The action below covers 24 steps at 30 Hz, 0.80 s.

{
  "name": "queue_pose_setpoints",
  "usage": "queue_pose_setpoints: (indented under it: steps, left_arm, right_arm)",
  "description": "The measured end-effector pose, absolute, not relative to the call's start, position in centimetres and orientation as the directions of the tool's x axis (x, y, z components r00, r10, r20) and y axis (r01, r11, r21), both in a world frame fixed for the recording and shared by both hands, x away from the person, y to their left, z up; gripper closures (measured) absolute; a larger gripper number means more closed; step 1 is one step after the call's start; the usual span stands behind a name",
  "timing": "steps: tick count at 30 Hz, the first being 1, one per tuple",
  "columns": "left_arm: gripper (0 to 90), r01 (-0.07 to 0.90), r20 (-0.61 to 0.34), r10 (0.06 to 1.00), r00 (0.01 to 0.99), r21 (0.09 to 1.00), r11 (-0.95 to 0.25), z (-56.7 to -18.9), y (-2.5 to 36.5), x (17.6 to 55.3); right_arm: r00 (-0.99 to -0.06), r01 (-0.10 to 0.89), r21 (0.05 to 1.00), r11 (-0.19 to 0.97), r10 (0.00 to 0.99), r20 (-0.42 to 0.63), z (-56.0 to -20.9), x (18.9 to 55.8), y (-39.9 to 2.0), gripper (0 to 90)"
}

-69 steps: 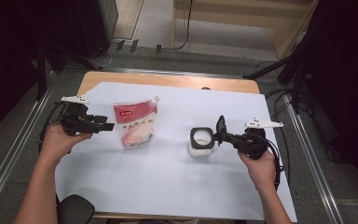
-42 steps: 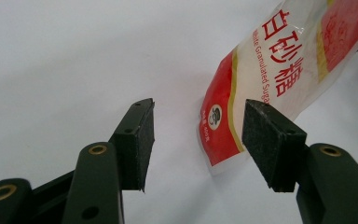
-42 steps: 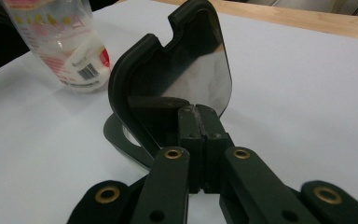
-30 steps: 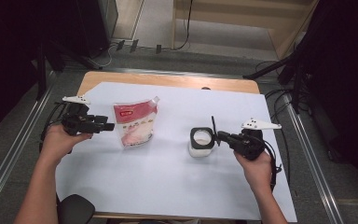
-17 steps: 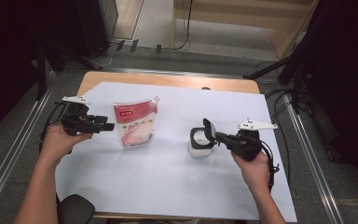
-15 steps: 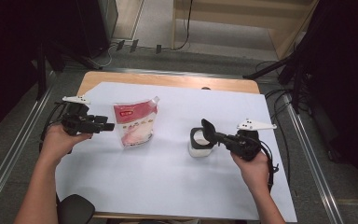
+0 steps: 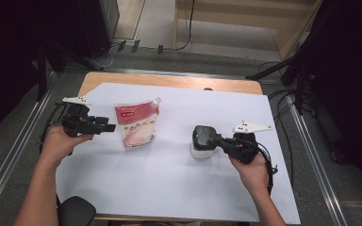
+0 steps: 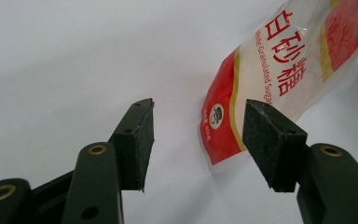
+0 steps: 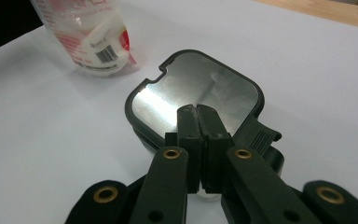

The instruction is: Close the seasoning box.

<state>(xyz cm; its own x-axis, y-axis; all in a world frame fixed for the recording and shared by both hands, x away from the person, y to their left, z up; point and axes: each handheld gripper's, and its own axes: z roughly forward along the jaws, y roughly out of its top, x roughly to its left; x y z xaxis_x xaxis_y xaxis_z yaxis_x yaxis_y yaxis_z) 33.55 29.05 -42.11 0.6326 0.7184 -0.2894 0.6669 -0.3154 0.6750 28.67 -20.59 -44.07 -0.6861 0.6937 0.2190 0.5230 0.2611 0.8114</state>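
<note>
A red and white pouch of granulated sugar (image 7: 135,126) lies flat on the white sheet, left of centre. My left gripper (image 7: 107,127) is open just left of it. In the left gripper view the pouch's corner (image 8: 270,79) lies beyond the gap between the pads, nearer the right pad (image 8: 272,140), untouched. A small white container (image 7: 201,150) stands right of centre with a black-rimmed metal lid (image 9: 223,88) lying flat on it. My right gripper (image 9: 197,112) is shut with nothing between its jaws, its tips over the lid's near edge; in the high view it (image 7: 206,136) reaches in from the right.
A white sheet (image 7: 169,183) covers most of the wooden table (image 7: 169,81). Metal rails run along both sides on the floor, and cables lie at the back and right. The sugar pouch (image 9: 95,37) lies beyond the container in the right gripper view.
The container's lid stood upright earlier; it has swung down flat as my right gripper moved left over it. The left gripper and pouch have not moved.
</note>
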Motion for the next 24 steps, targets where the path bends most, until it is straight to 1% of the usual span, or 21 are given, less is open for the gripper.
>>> queue_pose_setpoints:
  steps: [11, 20, 24]
  left_arm:
    - [44.9, 0.67, -0.294, 0.719, 0.63, 0.674, -0.311, -42.2, 29.0, 33.5]
    - [44.7, 0.669, -0.289, 0.721, 0.63, 0.673, -0.316, -42.2, 29.0, 33.6]
    - [44.6, 0.669, -0.287, 0.722, 0.63, 0.673, -0.317, -42.2, 29.0, 33.6]
  right_arm:
    - [-0.686, 0.516, 0.818, 0.253, 0.694, 0.217, -43.6, 28.5, -21.1, 86.9]
    - [-0.66, 0.531, 0.815, 0.231, 0.716, 0.227, -43.4, 28.6, -22.8, 74.2]
    - [-0.649, 0.527, 0.819, 0.227, 0.73, 0.215, -43.6, 28.7, -23.6, 68.4]
